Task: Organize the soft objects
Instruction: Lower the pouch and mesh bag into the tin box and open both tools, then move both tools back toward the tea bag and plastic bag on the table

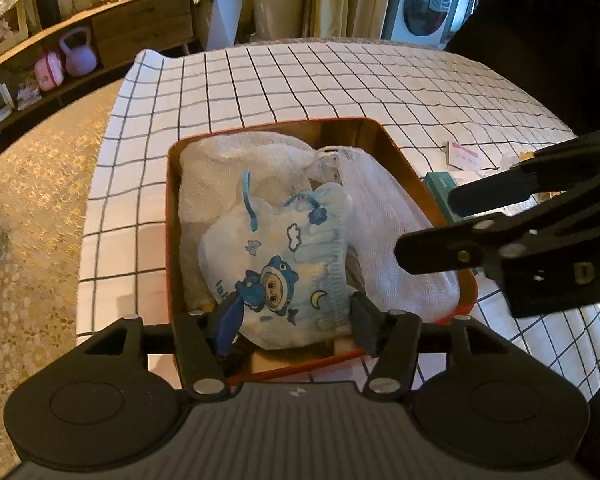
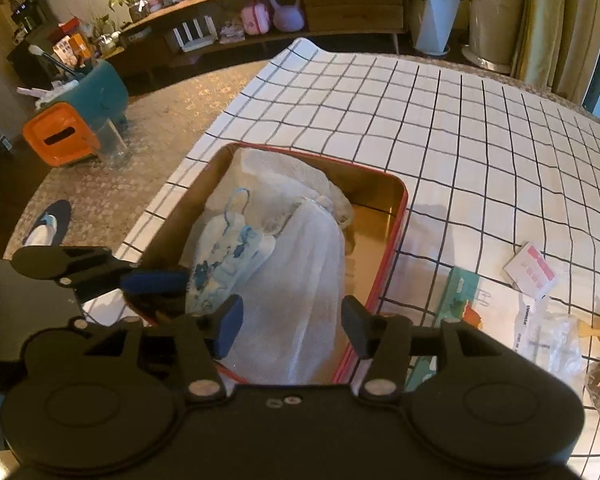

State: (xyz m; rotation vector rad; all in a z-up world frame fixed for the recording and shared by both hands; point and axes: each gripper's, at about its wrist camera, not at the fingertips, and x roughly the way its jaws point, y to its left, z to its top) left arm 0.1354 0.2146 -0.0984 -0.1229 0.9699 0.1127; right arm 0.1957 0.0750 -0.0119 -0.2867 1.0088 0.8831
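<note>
Left gripper (image 1: 296, 320) fingers apart around a cartoon-print diaper (image 1: 276, 268) in a red tin (image 1: 392, 136), right gripper (image 2: 292, 330) fingers apart over a white cloth (image 2: 300, 280) just beside it

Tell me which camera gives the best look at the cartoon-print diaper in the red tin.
The left wrist view. There the diaper lies face-up between the open left gripper fingers, its blue cartoon print fully readable. The right wrist view shows it only edge-on, squeezed beside the white mesh cloth in the tin.

Left wrist: close above tin (image 1: 384, 132), facing 12 o'clock.
Right wrist: close, from tin's (image 2: 400, 216) 5 o'clock.
Shared: tin, checked bench (image 1: 300, 80).
</note>
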